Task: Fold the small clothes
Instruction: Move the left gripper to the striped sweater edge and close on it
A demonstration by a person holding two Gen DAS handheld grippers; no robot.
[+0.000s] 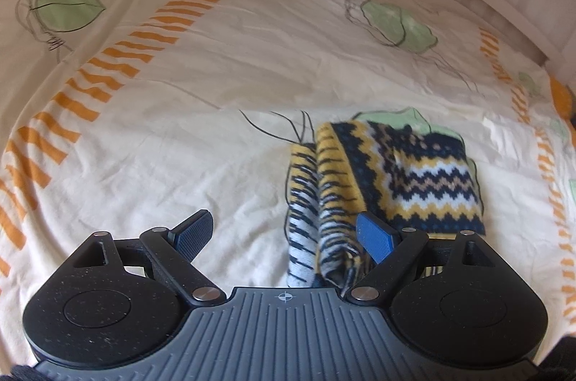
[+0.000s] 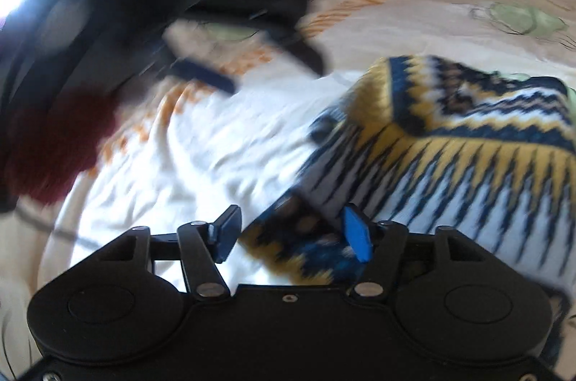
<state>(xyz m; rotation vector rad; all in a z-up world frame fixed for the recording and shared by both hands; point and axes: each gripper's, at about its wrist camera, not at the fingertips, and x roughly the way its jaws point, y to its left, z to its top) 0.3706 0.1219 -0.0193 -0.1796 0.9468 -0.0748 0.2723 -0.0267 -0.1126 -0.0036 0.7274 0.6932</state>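
The patterned knit garment (image 1: 388, 179) lies partly folded on the bedsheet (image 1: 216, 143); left gripper (image 1: 284, 237) and right gripper (image 2: 293, 233) stand spread, pinching nothing, and should each seize a near edge evenly before folding.

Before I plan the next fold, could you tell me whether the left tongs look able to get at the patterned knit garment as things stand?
Probably yes. The left tongs stand open just above the knit garment, whose striped edge already lies between them on the bedsheet, with nothing in the way.
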